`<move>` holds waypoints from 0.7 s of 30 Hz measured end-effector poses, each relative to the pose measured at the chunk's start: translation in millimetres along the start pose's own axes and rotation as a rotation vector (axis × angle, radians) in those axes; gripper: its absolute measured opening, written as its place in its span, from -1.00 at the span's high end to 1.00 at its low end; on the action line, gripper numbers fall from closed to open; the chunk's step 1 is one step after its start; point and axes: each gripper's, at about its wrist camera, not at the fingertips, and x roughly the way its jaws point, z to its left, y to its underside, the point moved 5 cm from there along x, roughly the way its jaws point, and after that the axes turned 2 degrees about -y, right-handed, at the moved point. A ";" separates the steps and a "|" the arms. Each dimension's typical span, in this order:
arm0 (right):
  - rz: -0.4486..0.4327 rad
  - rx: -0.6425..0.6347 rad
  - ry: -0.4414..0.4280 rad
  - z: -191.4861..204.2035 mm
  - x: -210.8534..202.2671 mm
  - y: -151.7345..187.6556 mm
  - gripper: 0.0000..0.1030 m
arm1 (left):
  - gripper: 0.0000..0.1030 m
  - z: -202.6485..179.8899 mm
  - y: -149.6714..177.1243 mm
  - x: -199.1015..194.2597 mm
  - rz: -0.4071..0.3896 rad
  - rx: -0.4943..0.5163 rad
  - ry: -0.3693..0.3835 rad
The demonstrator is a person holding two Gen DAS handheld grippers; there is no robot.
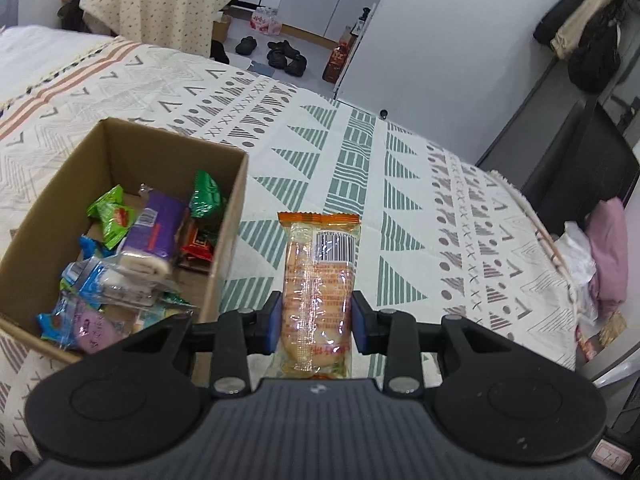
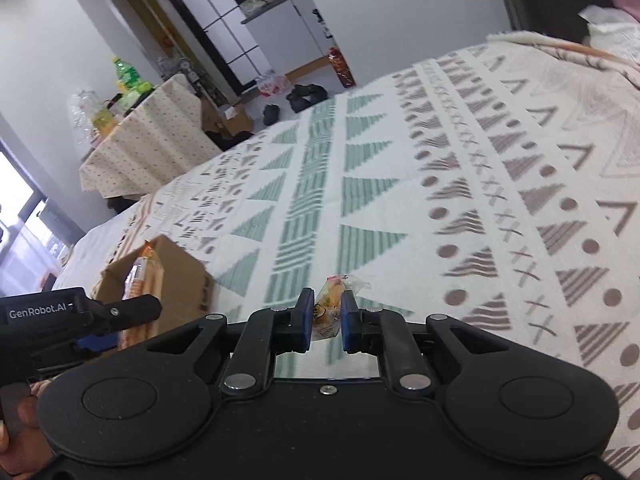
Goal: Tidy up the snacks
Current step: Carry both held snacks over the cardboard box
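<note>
My left gripper point(image 1: 316, 322) is shut on a long clear packet with orange ends point(image 1: 318, 280), which sticks out forward above the bedspread. To its left stands an open cardboard box point(image 1: 228, 216) holding several wrapped snacks, among them a purple packet point(image 1: 156, 228) and a green packet point(image 1: 114, 216). My right gripper point(image 2: 327, 316) is shut on a small yellow snack in clear wrap point(image 2: 330, 304), low over the bedspread. In the right wrist view the left gripper point(image 2: 116, 312) reaches in from the left with the orange packet point(image 2: 142, 272) near the cardboard box point(image 2: 180, 276).
A patterned bedspread point(image 1: 360, 168) covers the bed. Pink and white cloth point(image 1: 600, 248) lies at its right edge. Beyond the far edge are shoes point(image 1: 286, 56) on the floor, a cloth-covered table point(image 2: 148, 144) with bottles, and a white wall panel.
</note>
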 end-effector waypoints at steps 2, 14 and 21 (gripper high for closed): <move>-0.008 -0.016 -0.012 10.2 -0.6 -3.6 0.74 | 0.34 3.5 -3.7 -6.1 -0.010 -0.016 0.011; -0.051 -0.106 -0.089 81.7 -0.6 -30.9 0.74 | 0.34 45.7 -45.8 -38.7 -0.097 -0.117 0.019; -0.058 -0.158 -0.141 127.4 7.8 -40.9 0.74 | 0.34 81.1 -61.5 -40.5 -0.089 -0.176 -0.001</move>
